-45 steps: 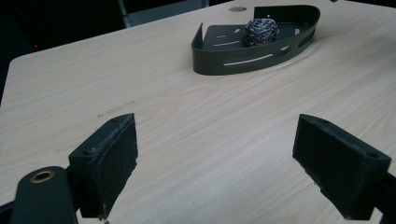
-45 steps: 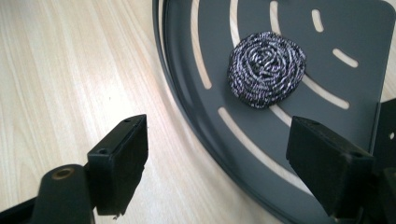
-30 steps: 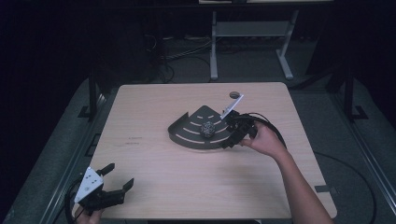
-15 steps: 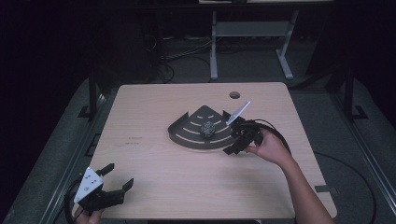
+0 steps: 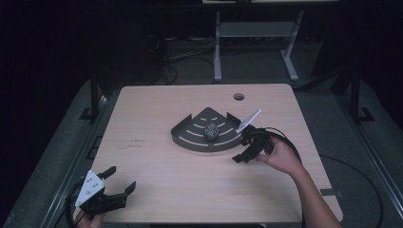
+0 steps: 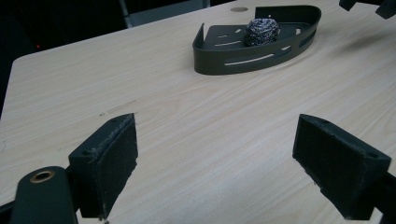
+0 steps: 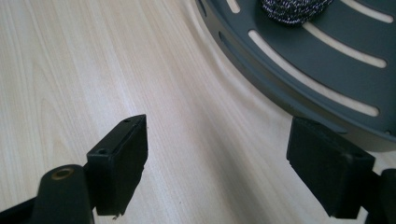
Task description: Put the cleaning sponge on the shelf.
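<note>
Holding wide: right claw [image 5: 244, 151] beside tray [image 5: 190, 137] | scourer [image 5: 211, 130] inside

The table [image 5: 157, 142] has a pale wood-grain top, smooth and matt, with fine streaks running along it. The dark grey slotted tray [image 6: 261, 53] looks like painted sheet metal with a smooth, low-sheen finish, and the scouring ball [image 6: 262, 31] in it is a tangle of glinting wire, rough and shiny. The 2 pads [image 7: 122, 163] of the right gripper [image 7: 224, 172] are matt black with a slightly rough, rubbery face.
</note>
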Motion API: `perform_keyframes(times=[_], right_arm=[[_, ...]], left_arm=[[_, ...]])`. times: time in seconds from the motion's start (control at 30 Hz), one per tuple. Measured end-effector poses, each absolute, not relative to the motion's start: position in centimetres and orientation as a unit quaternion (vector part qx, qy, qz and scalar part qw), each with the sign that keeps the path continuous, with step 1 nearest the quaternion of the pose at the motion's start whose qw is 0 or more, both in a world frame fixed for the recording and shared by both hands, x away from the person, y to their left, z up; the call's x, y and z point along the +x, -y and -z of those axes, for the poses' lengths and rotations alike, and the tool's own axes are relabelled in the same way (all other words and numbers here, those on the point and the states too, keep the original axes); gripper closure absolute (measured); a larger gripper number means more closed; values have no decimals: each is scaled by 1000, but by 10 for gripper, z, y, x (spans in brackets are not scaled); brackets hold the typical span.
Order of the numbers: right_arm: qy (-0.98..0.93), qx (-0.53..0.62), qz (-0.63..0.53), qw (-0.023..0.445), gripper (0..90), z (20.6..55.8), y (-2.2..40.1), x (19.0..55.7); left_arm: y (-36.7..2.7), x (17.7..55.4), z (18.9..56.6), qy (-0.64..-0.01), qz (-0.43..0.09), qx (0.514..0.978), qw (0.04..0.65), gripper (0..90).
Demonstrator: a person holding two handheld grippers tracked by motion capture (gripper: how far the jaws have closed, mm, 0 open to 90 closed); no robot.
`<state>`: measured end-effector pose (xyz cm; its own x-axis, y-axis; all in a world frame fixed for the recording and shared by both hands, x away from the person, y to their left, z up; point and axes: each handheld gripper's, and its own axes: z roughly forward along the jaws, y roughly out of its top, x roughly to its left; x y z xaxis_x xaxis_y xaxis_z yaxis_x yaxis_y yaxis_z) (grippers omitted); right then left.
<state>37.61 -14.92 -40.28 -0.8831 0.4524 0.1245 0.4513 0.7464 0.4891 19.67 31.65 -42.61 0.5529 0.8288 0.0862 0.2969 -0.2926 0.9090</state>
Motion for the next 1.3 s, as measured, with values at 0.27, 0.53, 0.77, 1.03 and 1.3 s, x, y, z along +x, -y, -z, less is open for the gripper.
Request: perform_keyframes(times=[0.27,0.53,0.77,1.03,1.3], right_arm=[[-933,249,-261,-3,200,412,158,369],[-932,250,-261,-2,199,416,166,359],[-933,249,-258,0,201,420,171,350],[-933,252,-258,-2,200,426,176,340],[-930,257,-262,-3,200,431,184,331]], left_arm=[[-316,197,426,-375,-288,751,461,133],[-315,197,426,-376,-287,751,462,132],[-314,197,427,-375,-286,752,461,133],[-314,197,427,-375,-285,752,461,133],[-314,197,427,-375,-286,752,461,133]])
